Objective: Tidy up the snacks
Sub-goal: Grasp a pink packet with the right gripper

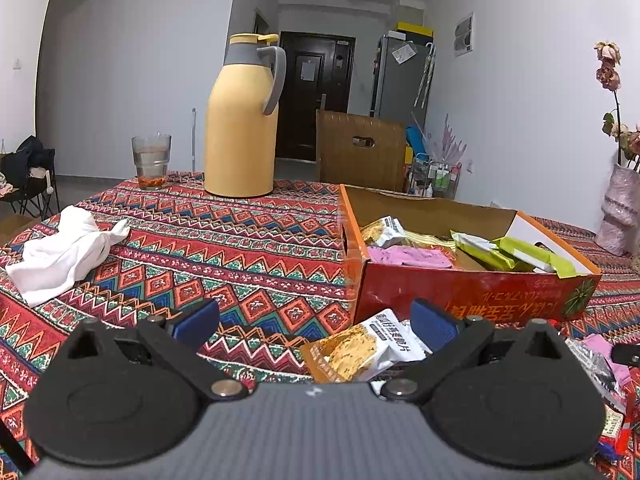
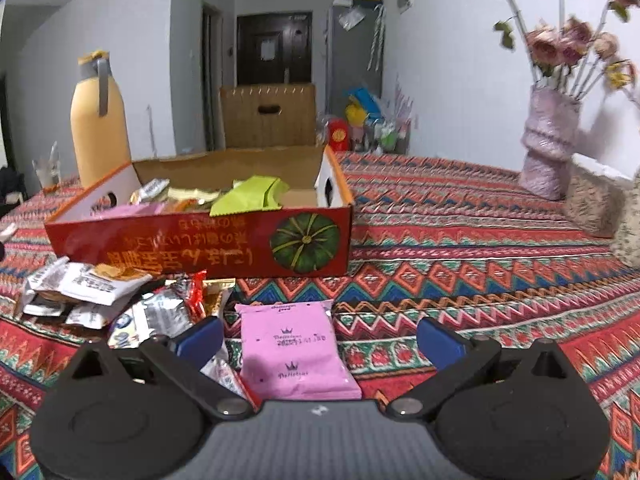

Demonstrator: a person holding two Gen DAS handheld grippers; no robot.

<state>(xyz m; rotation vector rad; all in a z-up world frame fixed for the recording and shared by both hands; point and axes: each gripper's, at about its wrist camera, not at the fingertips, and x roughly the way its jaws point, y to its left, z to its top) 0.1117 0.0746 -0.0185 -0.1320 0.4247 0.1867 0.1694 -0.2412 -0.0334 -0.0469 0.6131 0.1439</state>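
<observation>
Both grippers are spread wide with nothing in them: the left gripper (image 1: 316, 320) hangs over a white-and-orange cracker packet (image 1: 356, 350), and the right gripper (image 2: 320, 340) has a pink snack packet (image 2: 294, 350) lying flat between its blue pads. Just past them there's a loose pile of wrappers (image 2: 100, 296) on the patterned tablecloth (image 2: 460, 240). Right behind that sits the red cardboard box (image 2: 200, 240), already holding pink and green packets, then the yellow thermos jug (image 1: 240, 120) further back.

The left tool (image 1: 316, 322) hides the near end of a snack packet (image 1: 360, 350). The box (image 2: 200, 240) wall hides the lower parts of its packets. The flowers (image 2: 560, 40) are blurred and cut off at upper right.
</observation>
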